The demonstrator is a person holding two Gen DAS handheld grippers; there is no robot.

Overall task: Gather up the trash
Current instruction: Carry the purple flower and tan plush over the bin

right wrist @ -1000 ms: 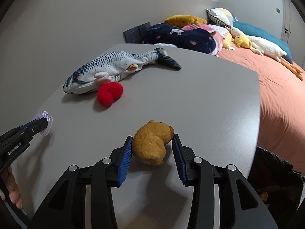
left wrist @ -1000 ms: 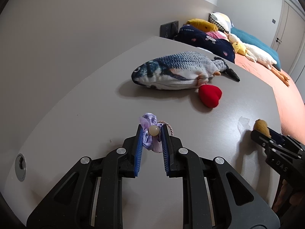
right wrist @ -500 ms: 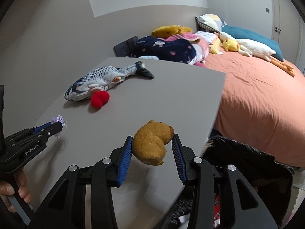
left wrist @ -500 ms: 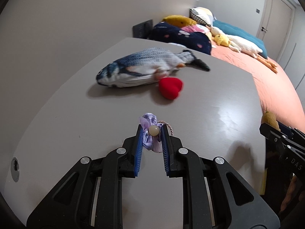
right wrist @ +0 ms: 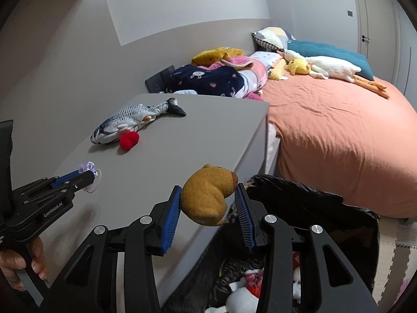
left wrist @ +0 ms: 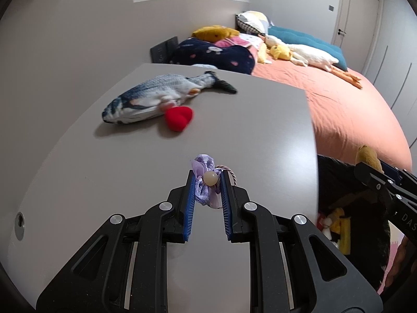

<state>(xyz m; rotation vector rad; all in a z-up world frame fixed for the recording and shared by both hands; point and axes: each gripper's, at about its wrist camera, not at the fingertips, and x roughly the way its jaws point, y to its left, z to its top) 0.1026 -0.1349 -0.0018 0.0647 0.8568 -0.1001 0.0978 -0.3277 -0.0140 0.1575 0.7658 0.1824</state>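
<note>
Carry-to-bin step under way, left hand-held gripper [left wrist: 207, 182] clamped on purple hair tie [left wrist: 206, 180] above table [left wrist: 130, 156], right hand-held gripper [right wrist: 208, 203] squeezing brown plush [right wrist: 208, 195] just over black trash bag [right wrist: 299, 198] already holding scraps, next calling for lowering and release.

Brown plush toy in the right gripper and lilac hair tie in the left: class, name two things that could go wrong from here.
1. The brown plush toy is pinched only at its sides over the black trash bag's rim, so it might slip and land outside.
2. The lilac fabric hair tie with a bead sits at the left gripper's tips, over the grey table, so it may drop short.
</note>
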